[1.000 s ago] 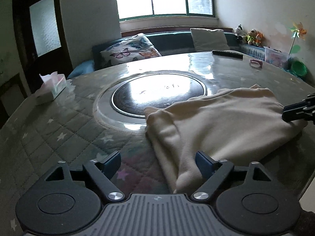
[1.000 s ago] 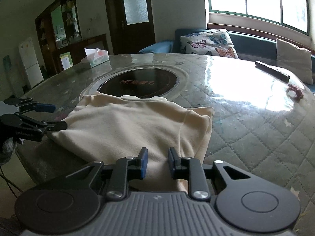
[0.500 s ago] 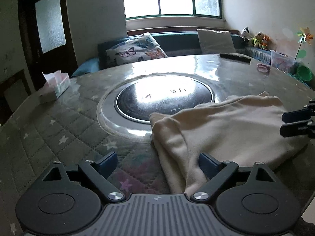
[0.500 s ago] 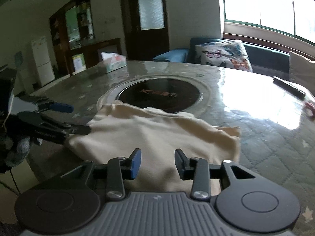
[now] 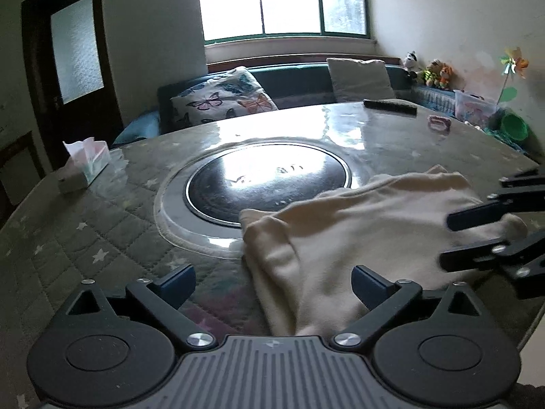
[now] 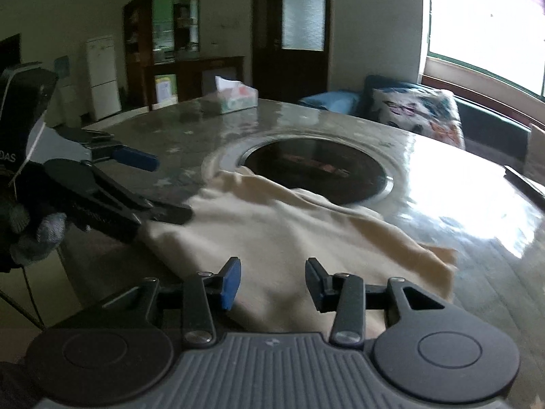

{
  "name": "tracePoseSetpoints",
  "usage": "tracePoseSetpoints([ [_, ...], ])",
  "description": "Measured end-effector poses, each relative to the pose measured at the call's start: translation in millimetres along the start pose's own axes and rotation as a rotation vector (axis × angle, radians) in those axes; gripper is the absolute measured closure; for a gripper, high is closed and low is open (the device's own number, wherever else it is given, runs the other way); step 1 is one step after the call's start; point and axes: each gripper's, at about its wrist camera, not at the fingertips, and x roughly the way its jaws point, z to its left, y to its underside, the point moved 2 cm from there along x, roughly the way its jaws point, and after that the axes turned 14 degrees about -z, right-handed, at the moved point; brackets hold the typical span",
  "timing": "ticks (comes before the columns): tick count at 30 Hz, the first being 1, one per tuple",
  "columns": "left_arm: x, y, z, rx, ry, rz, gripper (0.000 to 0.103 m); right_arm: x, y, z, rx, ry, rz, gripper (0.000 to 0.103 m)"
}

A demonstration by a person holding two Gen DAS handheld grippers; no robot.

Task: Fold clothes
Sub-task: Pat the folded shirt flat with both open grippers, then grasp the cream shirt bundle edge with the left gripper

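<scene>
A cream garment (image 5: 361, 235) lies folded on the round table, near its front edge; it also shows in the right wrist view (image 6: 286, 235). My left gripper (image 5: 272, 281) is open wide and empty, just above the garment's near left corner. It shows in the right wrist view (image 6: 163, 187) at the left, one finger on the cloth edge. My right gripper (image 6: 272, 281) is open and empty above the garment's near edge. It shows blurred in the left wrist view (image 5: 449, 238) at the right, over the cloth.
The round table (image 5: 102, 238) has a quilted cover under glass and a dark inset disc (image 5: 269, 184) at its middle. A tissue box (image 5: 85, 163), a remote (image 5: 390, 105) and a pink item (image 5: 439, 123) lie farther back. A sofa with cushions (image 5: 224, 102) stands behind.
My right gripper has opened from nearly shut and drawn back and up from the garment. My left gripper stays open and has lifted a little. The garment lies as before.
</scene>
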Motion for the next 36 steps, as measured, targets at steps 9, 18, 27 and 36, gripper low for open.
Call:
tracePoseSetpoints([
  [9,4.2,6.9,-0.3,0.007,0.007,0.023,0.003,21.5,7.2,23.4,-0.084,-0.051,0.028,0.061],
  [18,5.3,5.1,3.0,0.001,0.002,0.023,0.003,15.3,-4.5,12.3,-0.051,-0.036,0.001,0.06],
  [27,14.9,-3.3,10.7,-0.015,-0.017,0.025,0.001,26.6,-5.7,-6.9,0.03,-0.046,0.042,0.06],
  [36,44.3,-16.7,31.9,-0.034,-0.072,0.042,0.001,58.7,-27.1,-30.0,0.084,-0.025,0.046,0.06],
])
